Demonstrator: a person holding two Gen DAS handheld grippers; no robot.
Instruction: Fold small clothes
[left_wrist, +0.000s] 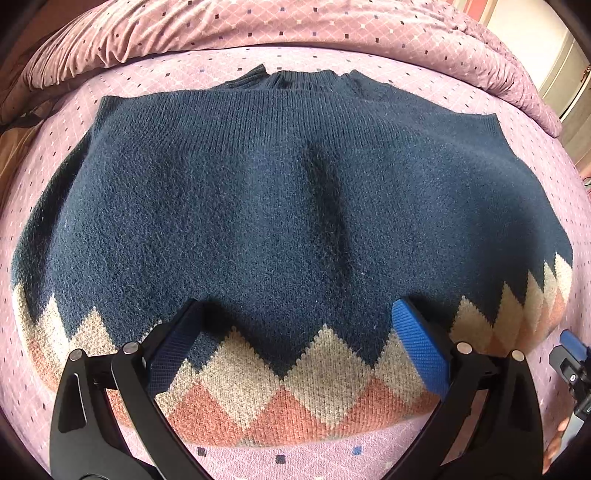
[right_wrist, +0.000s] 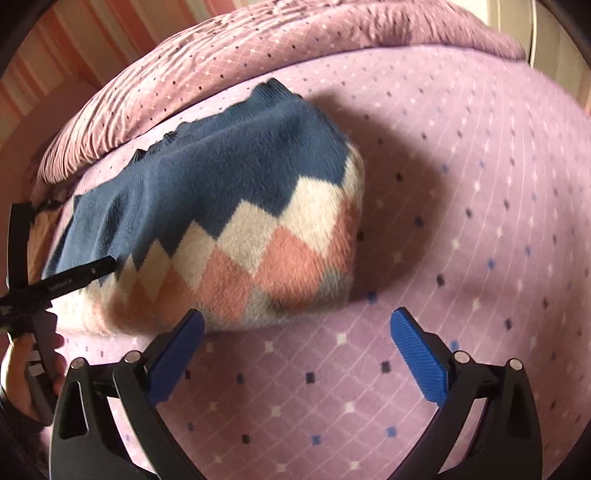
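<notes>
We have the sweater (left_wrist: 288, 206) lying on the bed (left_wrist: 406, 77), already folded into a wide, short packet: its long axis runs from 9 o'clock to 3 o'clock in the left wrist view, with the ribbed collar (left_wrist: 295, 79) at 12 o'clock and the diamond-patterned band (left_wrist: 280, 387) at 6 o'clock, nearest us.

Our left tool (left_wrist: 295, 343) sits over the middle of that patterned edge, its jaws spread wide, one pad on each side of the fabric and nothing pinched between them. It appears to rest on or just above the knit; we cannot tell which.

Our right tool (right_wrist: 297, 347) is also released, jaws wide apart and empty, over bare bedspread. From it, the sweater (right_wrist: 229, 221) lies toward 10 o'clock, its right end just beside the left pad (right_wrist: 177, 354). In the same view, the left tool (right_wrist: 62, 284) shows at 9 o'clock, with a hand (right_wrist: 22, 373) below it.

So the left tool is the nearer one, centred on the near edge, while the right tool stands off the packet's short end. We judge that the next fold turns on this: to halve the packet across its long axis, the right end would be carried toward 9 o'clock, and the right tool is placed for that end. The thick knit looks bulky and may spring open.
</notes>
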